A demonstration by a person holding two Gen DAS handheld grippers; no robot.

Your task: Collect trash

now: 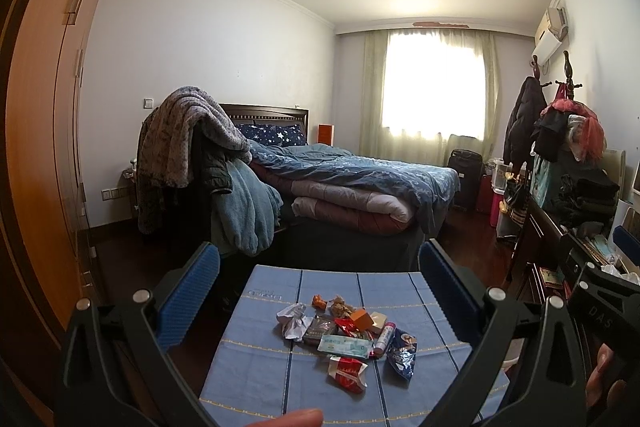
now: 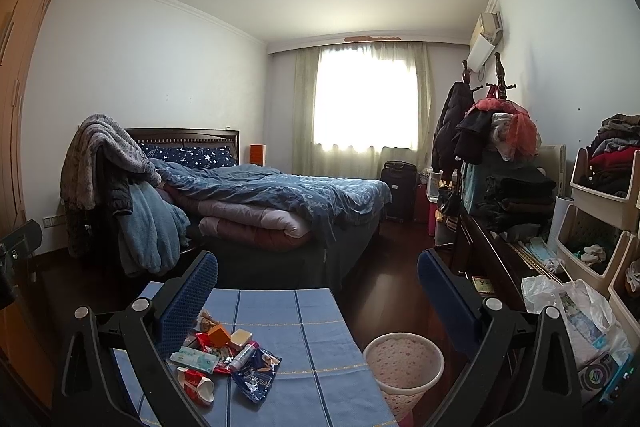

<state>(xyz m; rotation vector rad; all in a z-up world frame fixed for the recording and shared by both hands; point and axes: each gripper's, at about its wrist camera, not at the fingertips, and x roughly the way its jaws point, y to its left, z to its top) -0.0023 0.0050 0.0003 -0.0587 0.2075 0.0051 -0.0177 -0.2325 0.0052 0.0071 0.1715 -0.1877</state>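
Trash pile [image 1: 344, 337] sits in a loose heap on the blue-cloth table [image 1: 256, 367], directly ahead of and below the left gripper [image 1: 319, 281], framed between its blue fingers. Mixed items: crumpled white paper [image 1: 294, 319], orange box [image 1: 359, 319], mint tissue pack [image 1: 344, 345], red-white wrapper [image 1: 347, 373], dark blue snack bag [image 1: 402, 349] (all touching or overlapping, hard to separate). From the right gripper [image 2: 318, 279] the heap lies low and to the left, partly behind its left finger; the pink bin [image 2: 404, 365] is on the floor ahead-right of it, just beside the table edge. Both grippers hang above the table with jaws spread wide, holding nothing.

Step, as I judge it: start of the collect, nothing picked yet, bin looks empty. Next move likely calls for dropping one gripper onto an outlying piece (red-white wrapper or blue bag, nearest edge of heap), closing on it, then carrying it right to the bin.
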